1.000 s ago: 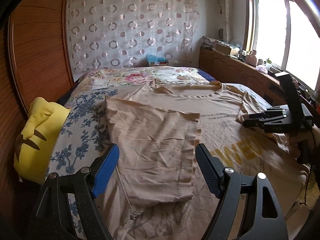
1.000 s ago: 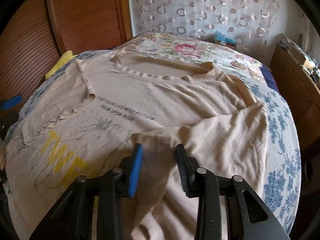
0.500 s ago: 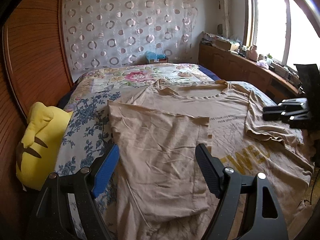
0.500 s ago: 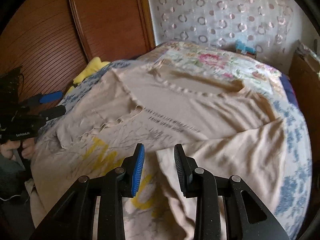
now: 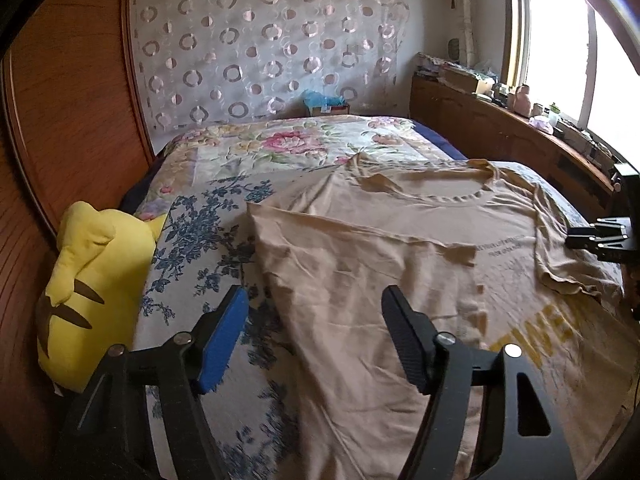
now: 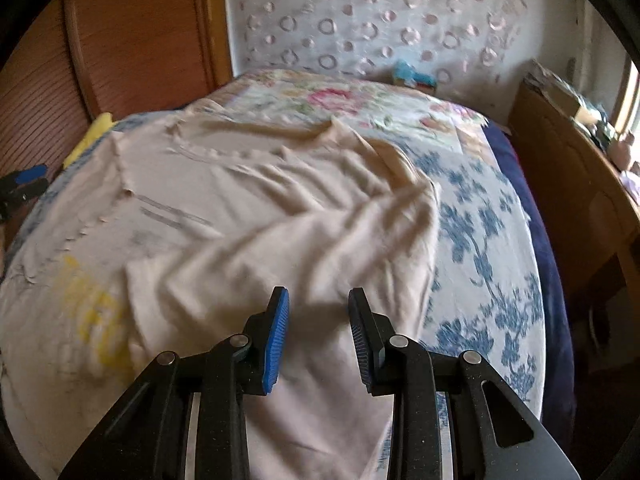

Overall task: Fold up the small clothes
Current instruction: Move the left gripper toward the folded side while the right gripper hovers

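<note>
Beige T-shirt (image 5: 400, 240) spread flat on floral bedspread (image 5: 208, 240), long axis toward headboard, both sides folded inward; left gripper (image 5: 312, 328) just narrowed yet empty above left fold, right gripper (image 6: 316, 328) half-open, empty, over right fold.

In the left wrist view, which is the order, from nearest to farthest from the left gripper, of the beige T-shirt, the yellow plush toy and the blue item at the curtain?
From the left gripper:
1. Beige T-shirt, directly below the fingers and between them.
2. Yellow plush toy, to the left, at the bed's edge against the wooden wall.
3. Blue item, far beyond the bed's head, at the curtain.
</note>
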{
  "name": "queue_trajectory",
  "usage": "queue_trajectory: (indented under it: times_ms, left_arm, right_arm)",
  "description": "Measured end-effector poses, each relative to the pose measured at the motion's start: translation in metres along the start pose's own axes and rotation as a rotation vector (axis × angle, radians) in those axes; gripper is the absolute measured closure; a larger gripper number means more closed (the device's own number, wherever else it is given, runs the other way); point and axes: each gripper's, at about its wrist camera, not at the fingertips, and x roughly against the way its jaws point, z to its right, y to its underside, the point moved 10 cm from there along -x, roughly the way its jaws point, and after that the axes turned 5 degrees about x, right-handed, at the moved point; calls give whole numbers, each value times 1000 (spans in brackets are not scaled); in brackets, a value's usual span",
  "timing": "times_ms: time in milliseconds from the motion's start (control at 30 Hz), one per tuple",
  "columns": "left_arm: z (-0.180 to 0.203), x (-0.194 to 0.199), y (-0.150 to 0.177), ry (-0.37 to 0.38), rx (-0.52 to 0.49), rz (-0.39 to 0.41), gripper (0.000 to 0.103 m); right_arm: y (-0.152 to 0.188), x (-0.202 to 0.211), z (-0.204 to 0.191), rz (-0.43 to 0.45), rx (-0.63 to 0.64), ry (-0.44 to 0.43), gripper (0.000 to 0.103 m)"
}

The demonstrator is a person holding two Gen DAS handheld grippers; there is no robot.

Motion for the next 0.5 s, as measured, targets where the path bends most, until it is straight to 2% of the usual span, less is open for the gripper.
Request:
queue_trajectory:
  times_ms: [100, 200, 267, 367, 500]
  left_arm:
    - [-8, -11, -2, -10, 5, -23, 43]
    - [-15, -20, -6, -26, 9, -39, 45]
    - [-18, -26, -11, -40, 3, -45, 46]
    - [-20, -36, -17, -51, 3, -59, 46]
    - [-27, -52, -20, -67, 6, -80, 46]
  right_arm:
    - [0, -3, 2, 17, -30, -37, 68]
    - [0, -2, 1, 34, -31, -44, 63]
    - [2, -2, -3, 38, -9, -37, 57]
    - [4, -3, -4, 34, 13, -12, 55]
    - [5, -4, -6, 36, 13, -23, 52]
